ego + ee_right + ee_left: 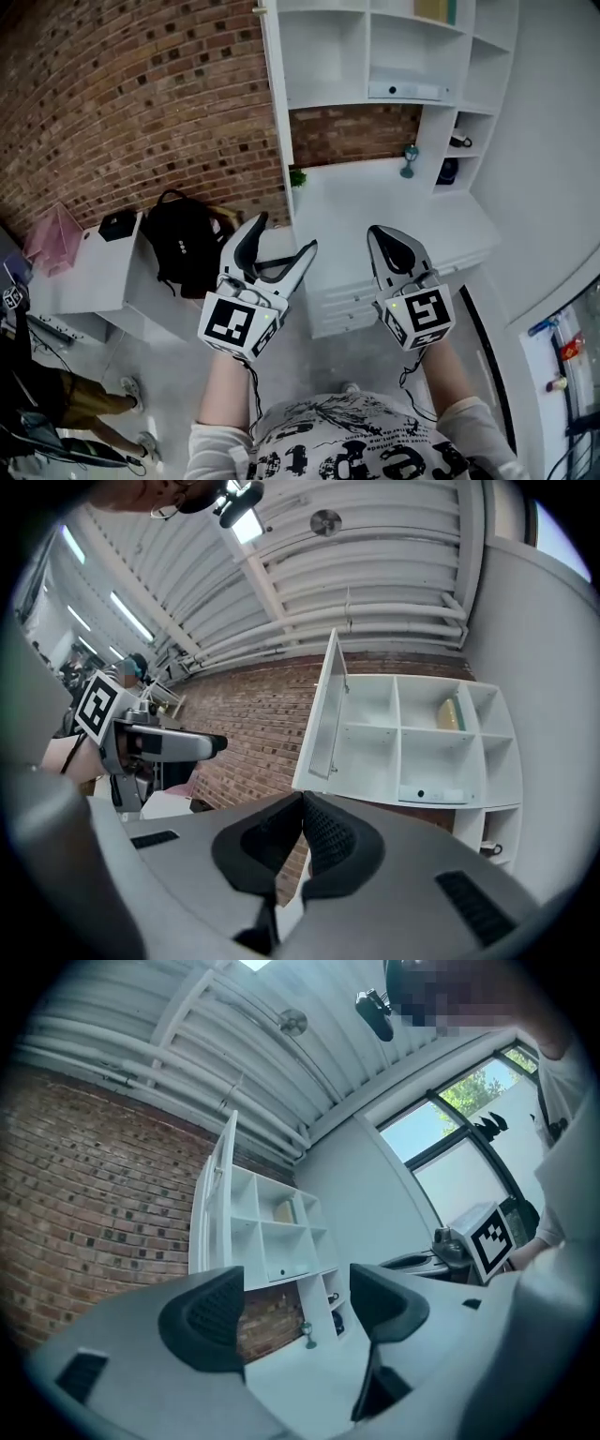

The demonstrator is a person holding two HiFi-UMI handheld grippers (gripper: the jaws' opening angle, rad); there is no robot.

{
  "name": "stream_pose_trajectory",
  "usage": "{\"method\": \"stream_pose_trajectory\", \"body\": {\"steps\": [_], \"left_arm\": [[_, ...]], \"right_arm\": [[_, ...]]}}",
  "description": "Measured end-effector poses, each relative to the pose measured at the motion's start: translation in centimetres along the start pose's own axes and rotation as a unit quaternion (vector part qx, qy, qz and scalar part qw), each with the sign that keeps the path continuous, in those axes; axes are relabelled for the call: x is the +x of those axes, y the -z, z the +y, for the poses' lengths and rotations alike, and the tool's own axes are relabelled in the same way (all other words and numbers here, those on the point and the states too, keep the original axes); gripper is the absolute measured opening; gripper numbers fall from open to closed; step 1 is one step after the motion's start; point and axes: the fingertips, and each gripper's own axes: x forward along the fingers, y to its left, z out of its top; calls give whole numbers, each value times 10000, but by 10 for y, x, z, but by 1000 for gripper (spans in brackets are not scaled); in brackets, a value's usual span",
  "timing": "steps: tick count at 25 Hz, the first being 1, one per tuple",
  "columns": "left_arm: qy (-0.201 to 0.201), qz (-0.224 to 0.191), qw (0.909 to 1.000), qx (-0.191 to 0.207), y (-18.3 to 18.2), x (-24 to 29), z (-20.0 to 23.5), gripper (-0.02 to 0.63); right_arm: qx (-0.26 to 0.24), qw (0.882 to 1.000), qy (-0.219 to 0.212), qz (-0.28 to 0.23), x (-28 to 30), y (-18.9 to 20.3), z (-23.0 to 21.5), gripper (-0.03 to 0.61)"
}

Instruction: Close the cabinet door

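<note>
The white wall cabinet [375,56] hangs against the brick wall, its door [273,103] swung open at the left edge and seen edge-on. The same door [325,714] stands out from the open shelves in the right gripper view, and the door [222,1194] also shows in the left gripper view. My left gripper [285,234] is held in front of the desk, open, with nothing between its jaws [295,1309]. My right gripper [377,236] hovers beside it, pads [323,832] pressed together and empty. Both are well short of the door.
Under the cabinet is a white desk [375,202] with drawers [347,300], a small goblet [410,161] and a little plant [297,176]. A black backpack [183,239] leans on a low white unit [98,272] at left. A person [56,403] stands at lower left.
</note>
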Motion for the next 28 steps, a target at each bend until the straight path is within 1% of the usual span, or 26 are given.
{"method": "stream_pose_trajectory", "body": {"steps": [4, 8, 11, 13, 15, 17, 20, 24, 28], "left_arm": [[-475, -73, 9988, -9, -5, 48, 27, 347], [-819, -14, 9966, 78, -3, 81, 52, 347], [-1034, -92, 9946, 39, -1, 93, 70, 347], [-1144, -233, 9932, -31, -4, 98, 84, 347], [-1185, -427, 9920, -36, -16, 106, 103, 347], [-1107, -660, 9916, -73, -31, 117, 123, 347], [-838, -942, 9919, -144, -52, 133, 150, 347], [-424, -1223, 9913, -243, -79, 150, 184, 345], [107, -1522, 9874, -426, -120, 171, 217, 344]], "right_arm": [[-123, 9984, -525, -162, 50, -9, -42, 15], [-267, 9952, -882, -321, 93, -15, -70, 14], [-282, 9933, -1046, -410, 119, -11, -78, 14], [-218, 9919, -1163, -456, 133, -8, -78, 14], [-131, 9906, -1266, -497, 149, -7, -75, 15], [-115, 9894, -1339, -554, 166, -9, -71, 15], [-225, 9886, -1309, -713, 190, -17, -69, 15], [-129, 9893, -1242, -756, 224, -27, -70, 15], [29, 9919, -1072, -684, 255, -44, -82, 15]]}}
